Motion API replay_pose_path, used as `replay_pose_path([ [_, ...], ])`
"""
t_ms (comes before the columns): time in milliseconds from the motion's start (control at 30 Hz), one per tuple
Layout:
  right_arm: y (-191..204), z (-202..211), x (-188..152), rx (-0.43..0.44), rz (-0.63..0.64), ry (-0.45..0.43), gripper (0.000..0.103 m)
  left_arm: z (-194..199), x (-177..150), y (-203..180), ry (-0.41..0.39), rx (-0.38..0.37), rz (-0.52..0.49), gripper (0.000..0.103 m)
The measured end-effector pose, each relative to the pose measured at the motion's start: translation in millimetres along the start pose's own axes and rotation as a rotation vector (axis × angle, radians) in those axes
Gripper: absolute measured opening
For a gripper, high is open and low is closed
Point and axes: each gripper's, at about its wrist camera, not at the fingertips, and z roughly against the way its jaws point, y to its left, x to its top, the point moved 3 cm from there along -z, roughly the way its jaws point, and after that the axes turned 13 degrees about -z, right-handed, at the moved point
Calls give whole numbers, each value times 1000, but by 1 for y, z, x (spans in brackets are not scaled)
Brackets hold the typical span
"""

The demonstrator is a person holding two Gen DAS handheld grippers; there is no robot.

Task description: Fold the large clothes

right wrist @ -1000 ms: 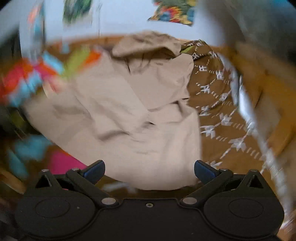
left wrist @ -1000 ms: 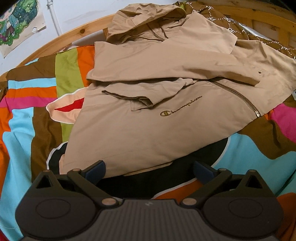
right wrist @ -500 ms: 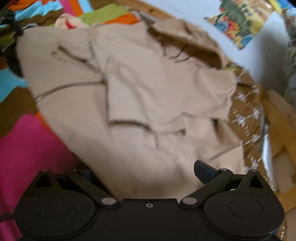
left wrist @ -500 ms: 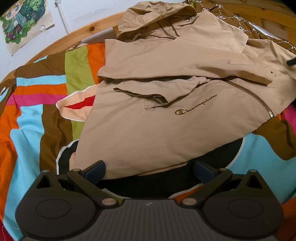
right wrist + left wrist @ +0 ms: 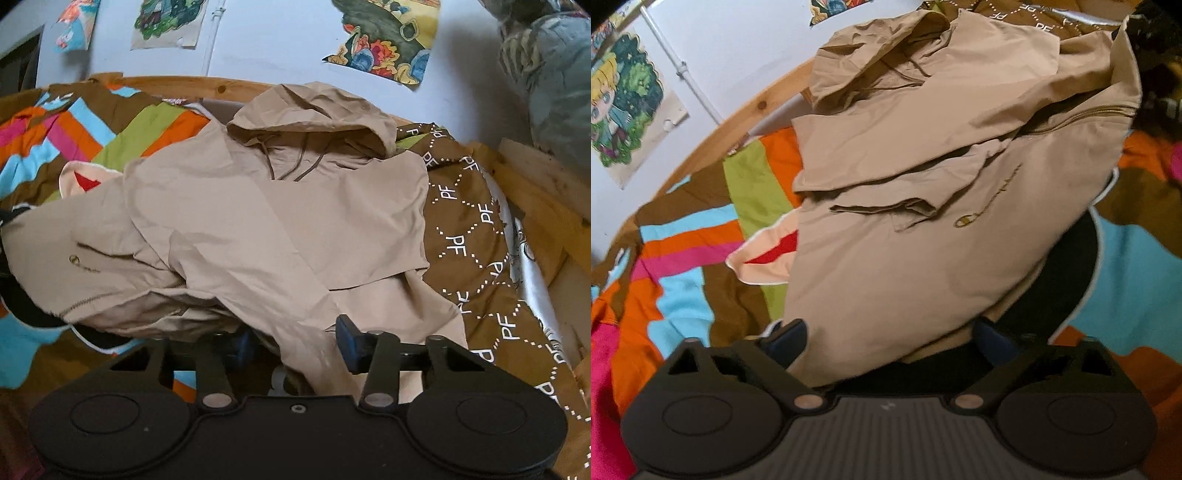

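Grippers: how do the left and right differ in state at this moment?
The left gripper has its jaws wide apart; the right gripper has them much closer together. The left grips nothing, the hoodie hem merely lying between its fingers; the right appears to pinch a bunch of hoodie fabric. Both point at the hoodie from its near edge.
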Motion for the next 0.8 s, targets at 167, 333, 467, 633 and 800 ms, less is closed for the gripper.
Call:
replay_pose_path([
  [167,-5,0,1,21,-50,27,44,2,2,4,-42,30,-13,51],
  [333,-4,9,-16,46,33,64,47,6,8,20,-87,14,70,17],
  [467,9,11,-51,19,235,131,61,11,11,31,-109,3,153,13],
  [633,21,3,-78,-72,408,130,44,13,15,32,-111,16,170,6],
  [800,25,18,-62,-89,429,64,9,32,20,28,-172,-46,74,2],
])
